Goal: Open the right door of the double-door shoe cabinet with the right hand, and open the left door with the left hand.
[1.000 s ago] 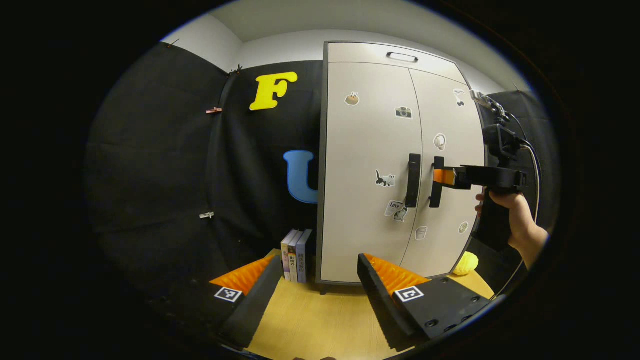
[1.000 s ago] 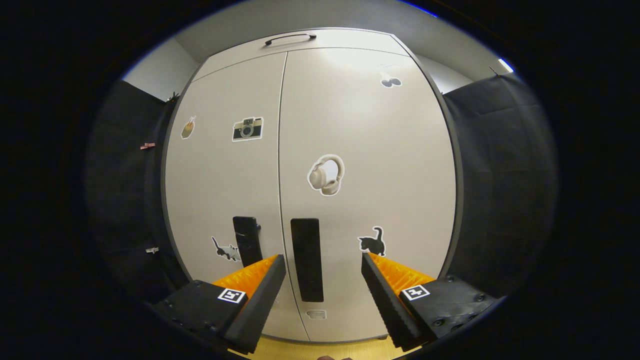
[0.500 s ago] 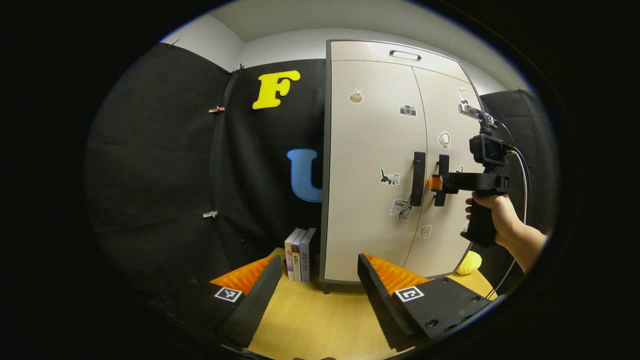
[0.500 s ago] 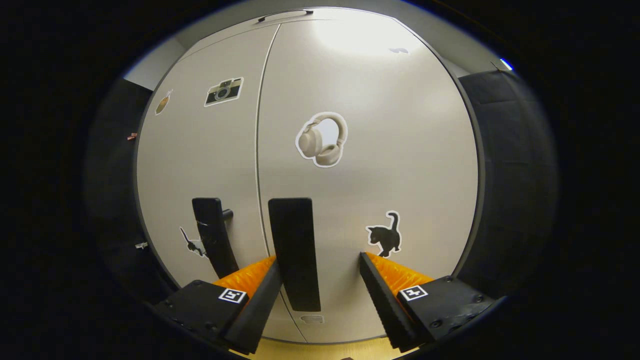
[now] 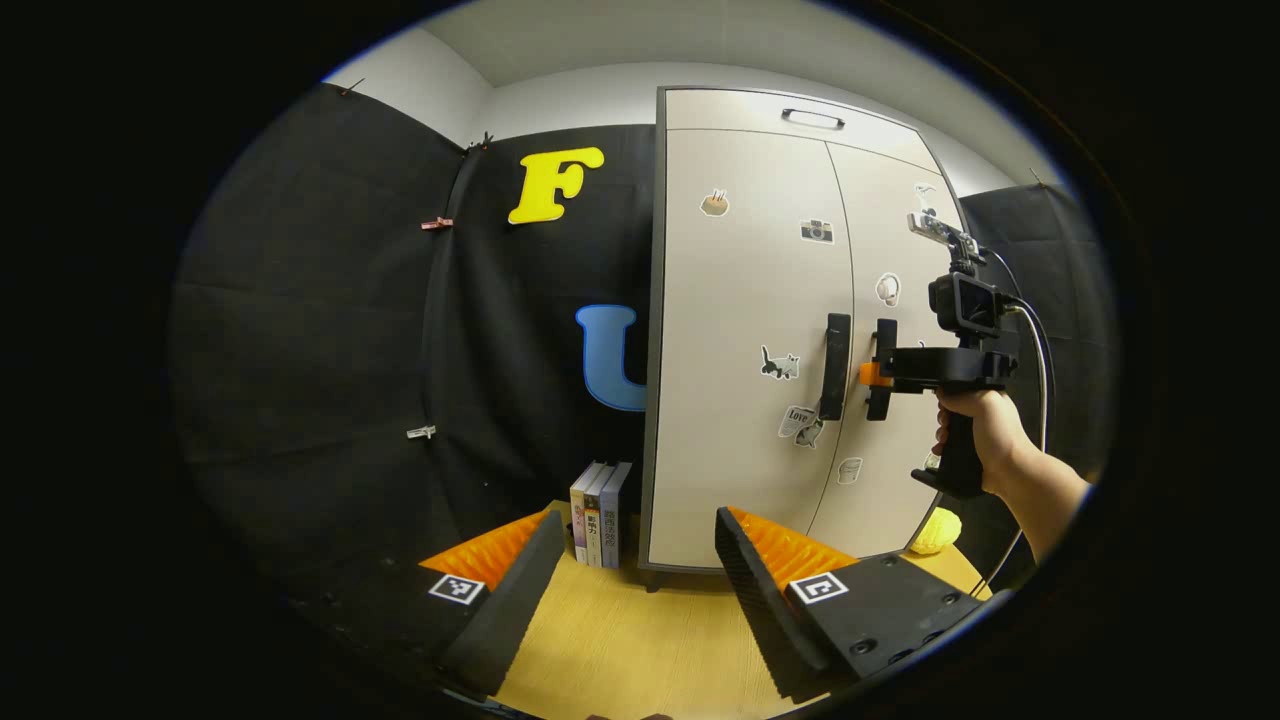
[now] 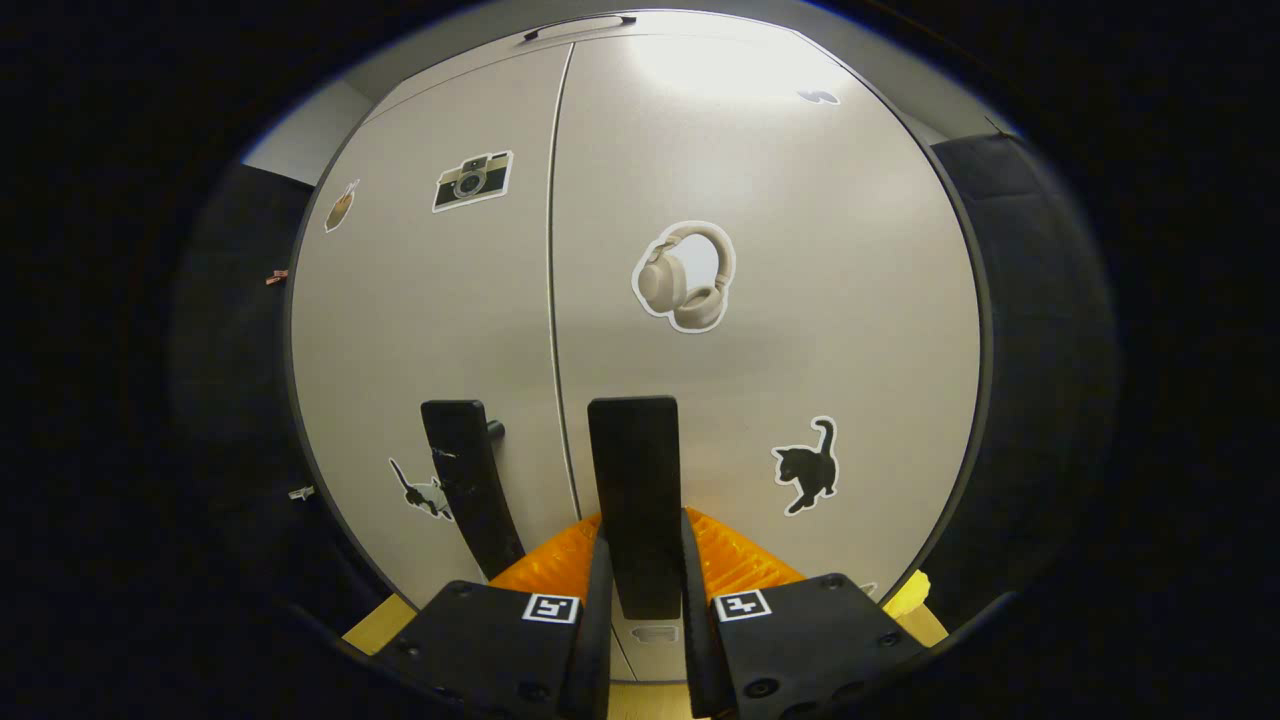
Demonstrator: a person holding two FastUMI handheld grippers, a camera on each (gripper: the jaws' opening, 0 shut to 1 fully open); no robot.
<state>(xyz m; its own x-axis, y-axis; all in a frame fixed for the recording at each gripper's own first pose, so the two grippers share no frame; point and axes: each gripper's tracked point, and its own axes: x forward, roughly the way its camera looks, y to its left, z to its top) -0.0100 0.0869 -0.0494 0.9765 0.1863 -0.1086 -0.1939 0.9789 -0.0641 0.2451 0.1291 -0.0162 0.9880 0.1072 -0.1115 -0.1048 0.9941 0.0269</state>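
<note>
The pale double-door shoe cabinet (image 5: 745,330) stands on the wooden table, both doors closed flat. In the right gripper view my right gripper (image 6: 640,590) is shut on the black handle of the right door (image 6: 633,470), one finger pressed to each side. The left door's black handle (image 6: 465,480) stands free beside it. In the left gripper view my left gripper (image 5: 630,560) hangs open over the table, well short of the cabinet, with nothing between its fingers. That view also catches the right gripper (image 5: 880,372), held by a hand (image 5: 985,425), at the right door handle (image 5: 882,345), next to the left door handle (image 5: 834,365).
Three books (image 5: 598,512) stand upright against the cabinet's left side. A yellow knobbly ball (image 5: 935,528) lies at the cabinet's right foot. The wooden table (image 5: 620,640) stretches in front of the cabinet. Black cloth walls close in on both sides.
My right gripper has moved up to the right door handle and closed its fingers on it. The left gripper has barely moved.
</note>
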